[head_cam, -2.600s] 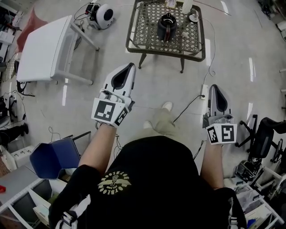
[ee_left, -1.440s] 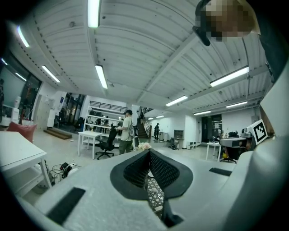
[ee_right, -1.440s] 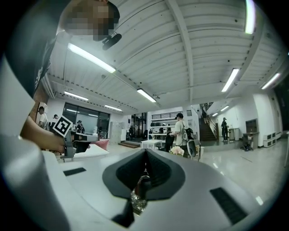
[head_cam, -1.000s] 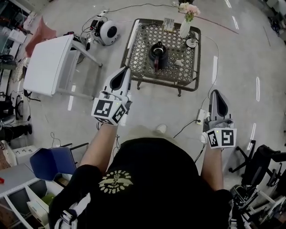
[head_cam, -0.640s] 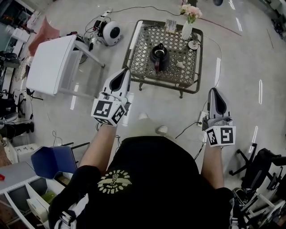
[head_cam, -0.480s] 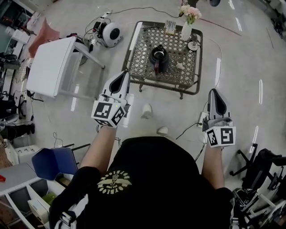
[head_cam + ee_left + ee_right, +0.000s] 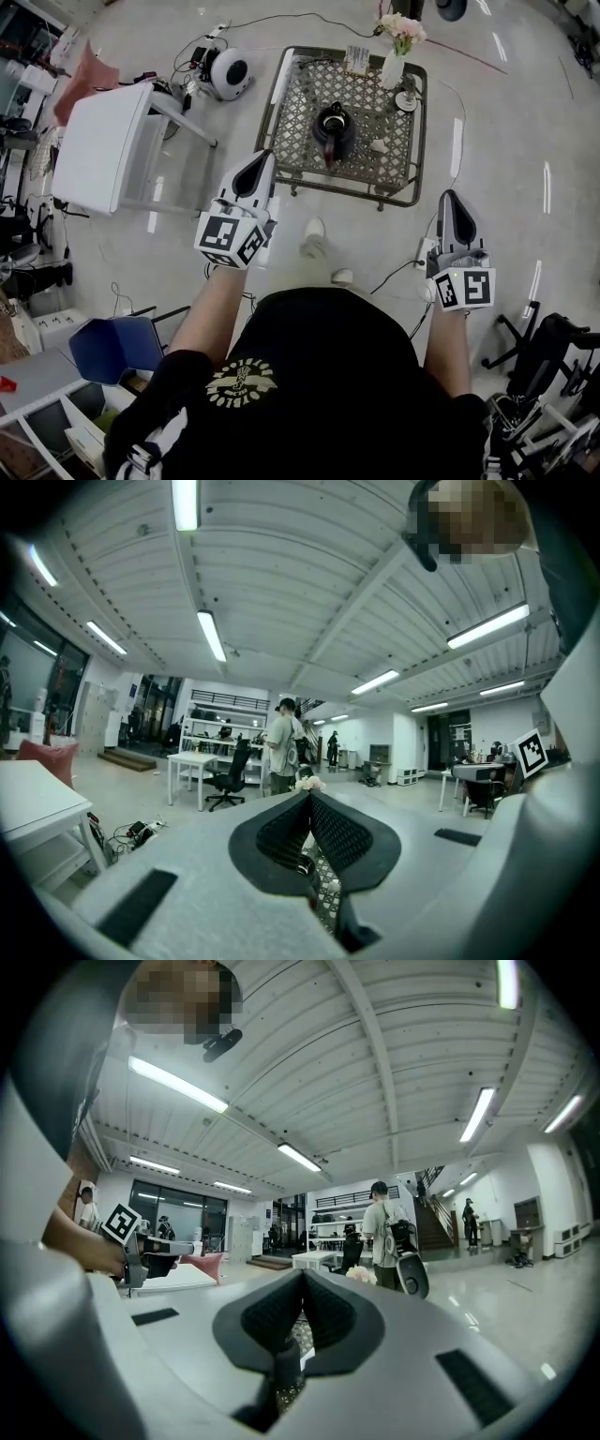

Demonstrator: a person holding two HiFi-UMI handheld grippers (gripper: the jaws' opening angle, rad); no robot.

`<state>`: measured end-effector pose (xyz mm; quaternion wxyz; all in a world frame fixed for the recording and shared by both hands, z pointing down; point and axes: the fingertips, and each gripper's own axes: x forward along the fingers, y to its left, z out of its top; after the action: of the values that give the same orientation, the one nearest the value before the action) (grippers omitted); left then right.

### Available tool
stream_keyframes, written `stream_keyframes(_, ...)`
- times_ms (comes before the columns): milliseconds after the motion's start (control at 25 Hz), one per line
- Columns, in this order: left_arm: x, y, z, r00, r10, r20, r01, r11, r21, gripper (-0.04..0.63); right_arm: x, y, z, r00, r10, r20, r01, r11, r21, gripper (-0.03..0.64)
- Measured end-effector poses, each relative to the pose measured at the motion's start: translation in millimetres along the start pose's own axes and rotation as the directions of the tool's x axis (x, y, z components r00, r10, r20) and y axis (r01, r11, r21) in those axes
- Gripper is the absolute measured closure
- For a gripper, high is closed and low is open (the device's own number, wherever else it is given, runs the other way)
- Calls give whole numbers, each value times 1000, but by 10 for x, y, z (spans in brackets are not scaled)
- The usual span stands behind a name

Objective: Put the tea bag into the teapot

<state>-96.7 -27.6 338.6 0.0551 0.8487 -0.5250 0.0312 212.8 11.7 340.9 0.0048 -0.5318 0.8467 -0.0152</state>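
Note:
A black teapot stands on a low metal lattice table ahead of me on the floor. A small white item lies just right of it; it may be the tea bag, but it is too small to tell. My left gripper is held in the air short of the table's near left corner, jaws together and empty. My right gripper hovers to the right of the table, also shut and empty. In the left gripper view the closed tips point level toward the table. The right gripper view shows closed tips as well.
A vase of flowers and a small dish stand at the table's far right. A white table is to the left, a round white device with cables behind it. A power strip lies on the floor; a blue chair is near left.
The lattice table with the teapot has drawn closer and lower in the head view as the person steps toward it. Both grippers stay shut and keep their spacing.

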Motion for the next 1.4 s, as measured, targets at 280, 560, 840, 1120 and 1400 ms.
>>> stream_keyframes(280, 341, 191, -29, 1000, -14, -28, 15, 998, 62, 598, 424, -43, -56, 1000, 2, -23, -2, 1000, -2, 609)
stream_keyframes(560, 681, 374, -152, 997, -35, -64, 40, 997, 71, 598, 812, -61, -194, 998, 5, -65, -6, 1000, -16, 609)
stream_keyframes(840, 1026, 410, -202, 991, -95, -92, 102, 992, 70, 598, 1126, -202, -166, 998, -28, -61, 27, 1000, -10, 609)
stream_keyframes(1120, 1381, 488, -200, 983, -149, -106, 157, 985, 67, 598, 1378, -298, -154, 996, -66, -62, 66, 998, -9, 609)
stream_keyframes(1400, 1706, 624, -114, 973, -209, -95, 216, 974, 72, 598, 1603, -383, -70, 992, -116, -57, 115, 993, -27, 609)
